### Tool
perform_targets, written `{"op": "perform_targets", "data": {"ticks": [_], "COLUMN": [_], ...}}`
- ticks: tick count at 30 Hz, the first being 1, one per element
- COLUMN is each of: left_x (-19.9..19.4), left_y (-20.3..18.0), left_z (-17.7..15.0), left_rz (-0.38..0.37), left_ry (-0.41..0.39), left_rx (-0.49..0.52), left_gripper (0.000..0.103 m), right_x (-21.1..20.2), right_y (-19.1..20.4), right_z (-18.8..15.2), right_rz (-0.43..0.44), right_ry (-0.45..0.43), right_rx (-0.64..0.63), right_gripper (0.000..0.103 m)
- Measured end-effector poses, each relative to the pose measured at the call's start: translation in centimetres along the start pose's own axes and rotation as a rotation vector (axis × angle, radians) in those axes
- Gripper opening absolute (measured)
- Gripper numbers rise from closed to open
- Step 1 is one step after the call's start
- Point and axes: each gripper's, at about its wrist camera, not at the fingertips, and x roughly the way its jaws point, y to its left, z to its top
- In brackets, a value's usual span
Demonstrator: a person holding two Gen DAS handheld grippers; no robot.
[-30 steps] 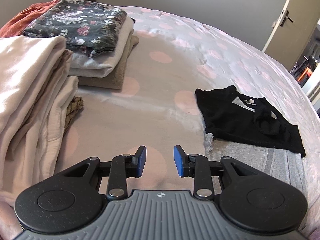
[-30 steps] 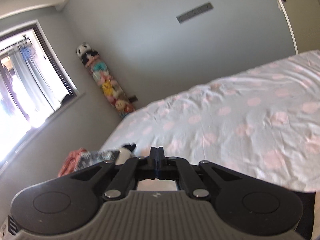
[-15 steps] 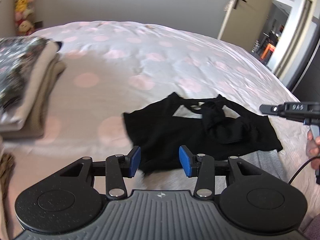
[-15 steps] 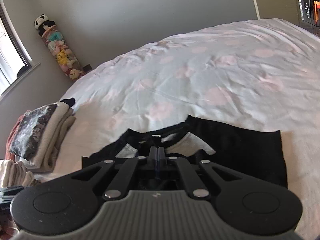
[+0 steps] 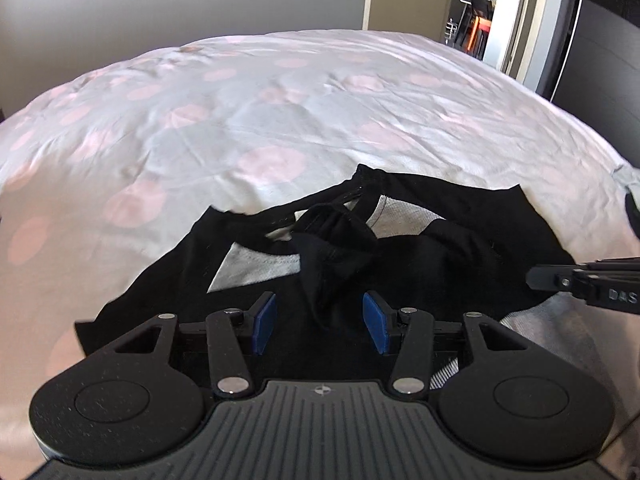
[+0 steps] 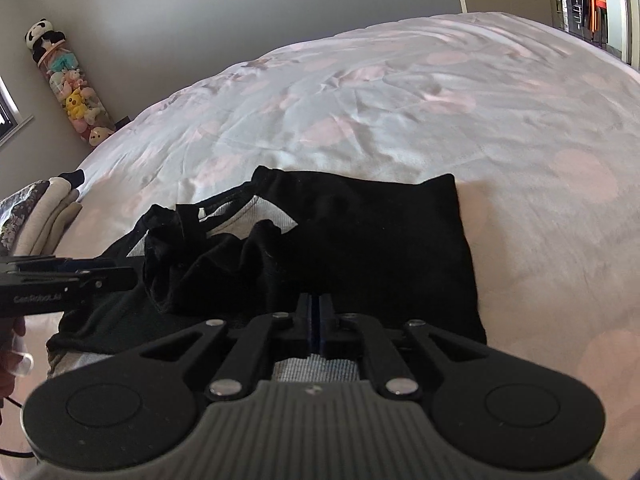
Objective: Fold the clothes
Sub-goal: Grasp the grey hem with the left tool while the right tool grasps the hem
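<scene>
Swung from the folded stacks, the left hand-held gripper [image 5: 319, 323] now hovers, jaws opening and empty, over the black garment [image 5: 460, 248] on the bed [image 5: 280, 92]; the right hand-held gripper [image 6: 319, 327], barely parted and opening, has dropped beside it.

I'm in a home bedroom: a bed [image 6: 400, 92] with a pink-dotted cover, a tube of plush toys [image 6: 68, 80] by the wall, folded clothes [image 6: 36, 216], an open doorway [image 5: 476, 8].

Folded stack [image 6: 36, 216] (floral top layer) cut off by left edge
</scene>
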Motion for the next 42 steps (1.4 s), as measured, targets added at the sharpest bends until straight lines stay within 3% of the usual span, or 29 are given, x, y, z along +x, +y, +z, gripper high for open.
{"op": "perform_targets", "data": {"ticks": [5,7,8,9,13,19,25,29,35,38,42], "left_x": [1.7,1.8,1.9,1.9,0.3,-5.5,-10.5,-12.7,-12.8,-11.9,-10.2], "left_y": [-1.3,-1.4,-1.4,-1.3,-0.3,1.7,1.7,2.1,5.0,7.2,9.1], "left_z": [1.1,1.6,1.9,2.1,2.9,4.5,5.9,6.3,3.5,1.0,-2.9], "left_rz": [0.04,0.036,0.034,0.034,0.036,0.016,0.009,0.034,0.122,0.167,0.197], "left_ry": [-0.003,-0.005,-0.006,-0.008,-0.057,-0.201,-0.327,-0.37,-0.326,-0.269,-0.177], "left_rx": [0.015,-0.005,-0.016,-0.029,-0.093,-0.214,-0.212,-0.204,-0.233,-0.287,-0.351], "left_gripper": [0.045,0.032,0.016,0.012,0.011,0.01,0.01,0.01,0.01,0.01,0.01], "right_x": [0.0,-0.3,-0.4,-0.6,-0.6,-0.3,0.4,0.9,0.3,0.0,-0.1], "right_y": [-0.9,-0.6,-0.3,0.0,1.4,3.5,5.8,5.3,0.3,-1.8,-1.7], "right_z": [-0.6,-0.7,-0.8,-0.9,-1.6,-2.9,-3.7,-3.2,-1.6,-1.3,-1.6], "right_rz": [0.025,0.033,0.036,0.044,0.115,0.176,0.237,0.173,-0.049,-0.055,-0.073], "right_ry": [0.004,0.002,0.0,-0.003,0.015,0.034,-0.023,-0.037,-0.077,-0.07,-0.058], "right_rx": [0.01,-0.015,-0.031,-0.043,-0.073,-0.119,-0.19,-0.163,-0.009,0.061,0.031], "right_gripper": [0.014,0.019,0.025,0.027,0.028,0.028,0.029,0.029,0.03,0.03,0.03]}}
